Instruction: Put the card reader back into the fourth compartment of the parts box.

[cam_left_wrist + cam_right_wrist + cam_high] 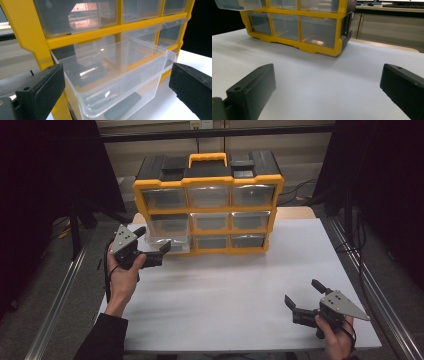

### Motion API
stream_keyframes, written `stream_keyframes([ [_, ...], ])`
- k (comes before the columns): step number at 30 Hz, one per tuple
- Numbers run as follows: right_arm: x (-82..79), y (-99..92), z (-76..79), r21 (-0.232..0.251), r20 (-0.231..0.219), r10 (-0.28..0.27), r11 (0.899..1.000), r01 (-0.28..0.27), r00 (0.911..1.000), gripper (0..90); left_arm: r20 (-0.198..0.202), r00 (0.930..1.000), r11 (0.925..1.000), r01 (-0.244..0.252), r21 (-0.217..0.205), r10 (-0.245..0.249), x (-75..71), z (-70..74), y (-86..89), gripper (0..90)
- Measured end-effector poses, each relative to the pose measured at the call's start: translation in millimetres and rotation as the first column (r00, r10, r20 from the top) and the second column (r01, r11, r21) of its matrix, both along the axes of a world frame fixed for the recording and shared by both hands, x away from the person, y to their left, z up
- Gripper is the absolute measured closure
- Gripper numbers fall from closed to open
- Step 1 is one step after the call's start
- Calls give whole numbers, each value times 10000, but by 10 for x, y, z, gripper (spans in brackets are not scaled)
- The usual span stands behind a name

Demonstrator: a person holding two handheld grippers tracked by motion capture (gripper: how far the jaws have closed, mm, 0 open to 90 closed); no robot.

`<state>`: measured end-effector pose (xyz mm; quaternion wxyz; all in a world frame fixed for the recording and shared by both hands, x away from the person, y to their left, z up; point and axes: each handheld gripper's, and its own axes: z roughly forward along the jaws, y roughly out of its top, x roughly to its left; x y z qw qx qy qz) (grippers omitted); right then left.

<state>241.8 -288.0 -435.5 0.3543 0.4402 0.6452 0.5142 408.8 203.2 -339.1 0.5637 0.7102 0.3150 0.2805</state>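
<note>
High view showed one clear drawer (167,234) pulled partway out of the left column of the yellow organizer (207,202), middle row. The organizer held nine drawers in three rows of three, at the far side of the white table (240,285). Left tool (152,245) sat just before that drawer, jaws spread wide, gripping nothing. Drawer contents were hard to make out through the plastic. Right tool (302,296), well apart from the organizer near the table's near edge, stood open over bare tabletop.
</note>
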Motion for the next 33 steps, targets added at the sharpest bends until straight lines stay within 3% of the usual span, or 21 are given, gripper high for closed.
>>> stream_keyframes([
  [3, 0, 0, -1, -7, -4, -28, 10000, 28, 10000, 0, 71, 9998, 9996, -207, -179, 208, -13, -27, 32, 11],
  [13, 0, 2, 0, -14, -13, -13, 10000, 13, 10000, 0, -264, 9986, 9985, -470, -274, 463, -29, -116, 139, 12],
  [17, 0, 1, 1, 6, -5, 22, 10000, -22, 10000, 0, -443, 9975, 9983, -557, -195, 548, -64, -185, 161, 16],
  [18, -3, 2, 3, 4, -14, 10, 10000, -10, 10000, 0, -469, 9975, 9986, -520, -4, 520, -72, -191, 173, 15],
  [20, -4, 2, 3, -15, -22, -13, 10000, 13, 10000, 0, -395, 9974, 9978, -616, -240, 606, -106, -228, 168, 17],
  [25, -4, 3, 5, -21, -10, -11, 10000, 11, 10000, 0, -377, 9980, 9987, -500, 17, 500, -179, -314, 144, 17],
  [33, -5, 6, 5, -27, -4, -8, 10000, 8, 10000, 0, -253, 9985, 9987, -490, -113, 487, -310, -407, 113, 16],
])
